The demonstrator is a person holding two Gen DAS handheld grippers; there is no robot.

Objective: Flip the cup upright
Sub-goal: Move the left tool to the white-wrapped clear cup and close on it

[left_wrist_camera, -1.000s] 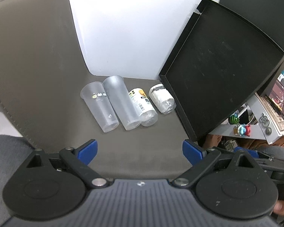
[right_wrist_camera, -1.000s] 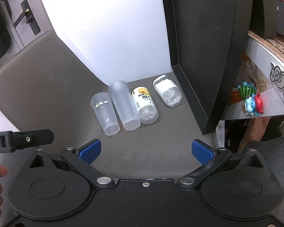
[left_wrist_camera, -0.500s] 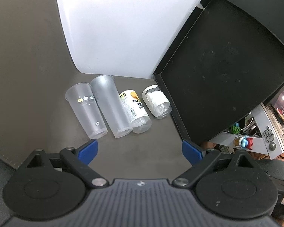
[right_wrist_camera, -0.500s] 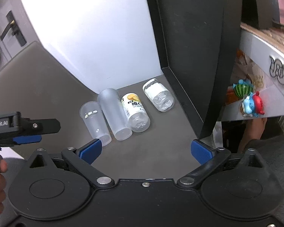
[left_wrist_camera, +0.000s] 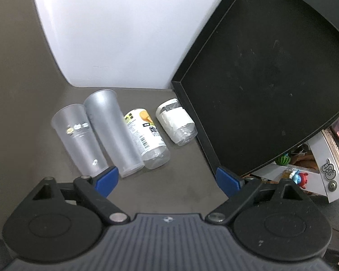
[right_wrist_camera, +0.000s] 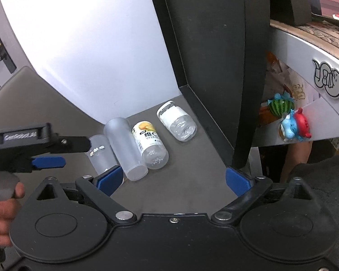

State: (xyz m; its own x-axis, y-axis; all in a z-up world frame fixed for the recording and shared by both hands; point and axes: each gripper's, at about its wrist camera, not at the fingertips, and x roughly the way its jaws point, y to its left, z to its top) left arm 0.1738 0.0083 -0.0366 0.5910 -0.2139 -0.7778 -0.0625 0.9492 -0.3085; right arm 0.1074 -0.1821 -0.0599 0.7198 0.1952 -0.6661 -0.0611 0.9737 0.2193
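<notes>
Frosted plastic cups lie sideways at ten o'clock on the worktop (left_wrist_camera: 180, 187): printed cup (left_wrist_camera: 79, 139) touching taller cup (left_wrist_camera: 114, 131), bottles beside. Our left tongs (left_wrist_camera: 167, 179) and right tongs (right_wrist_camera: 173, 179) gape wide, empty. We judge we're approaching; next, straddle one cup.

Two plastic cups lying on their sides, ahead and left of the open claws.

The shorter clear cup (left_wrist_camera: 79, 140) carries a band of small printed marks near its rim and lies leftmost, its base just beyond the left gripper (left_wrist_camera: 167, 180)'s left blue finger (left_wrist_camera: 106, 180). The taller frosted cup (left_wrist_camera: 114, 133) lies touching it on its right, rim pointing away from the claw, base towards it. In the right wrist view the frosted cup (right_wrist_camera: 124, 149) ends just ahead of the right gripper (right_wrist_camera: 174, 179)'s left finger (right_wrist_camera: 108, 178), while the clear cup (right_wrist_camera: 100, 155) is partly hidden.
</notes>
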